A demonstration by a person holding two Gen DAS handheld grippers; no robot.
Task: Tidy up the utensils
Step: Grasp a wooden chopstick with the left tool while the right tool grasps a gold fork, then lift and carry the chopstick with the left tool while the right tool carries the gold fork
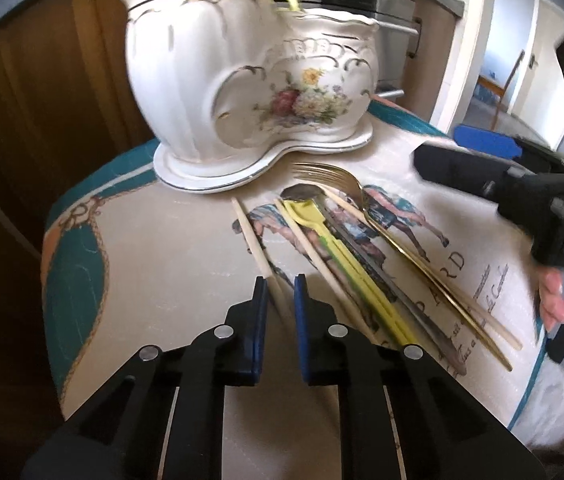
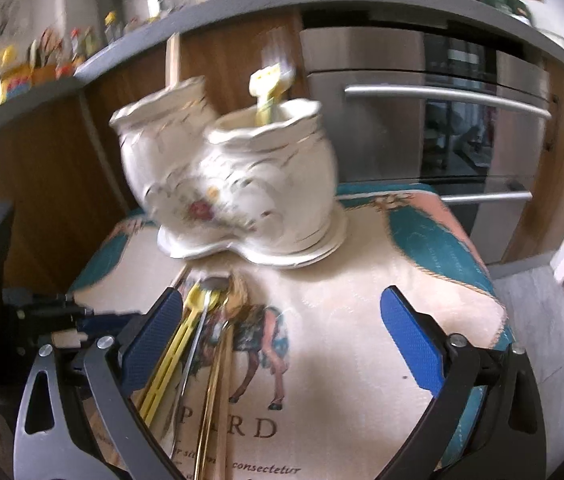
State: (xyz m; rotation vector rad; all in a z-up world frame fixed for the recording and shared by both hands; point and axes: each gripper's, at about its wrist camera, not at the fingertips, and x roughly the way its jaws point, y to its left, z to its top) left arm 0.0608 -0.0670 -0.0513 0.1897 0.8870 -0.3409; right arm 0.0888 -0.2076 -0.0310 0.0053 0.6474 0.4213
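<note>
A white floral ceramic holder with two compartments stands at the back of the printed cloth. A yellow utensil sticks out of its lower cup and a wooden stick out of the taller one. In front lie a gold fork, a grey spoon, a yellow spoon and loose chopsticks. My left gripper is shut on the leftmost chopstick, which still lies on the cloth. My right gripper hangs open over the utensils' handles, its left finger above them.
An oven with steel handles and wooden cabinet fronts stand behind the table. The cloth drops off at the table's left and right edges. A hand holds the right gripper at the right. A doorway opens at the far right.
</note>
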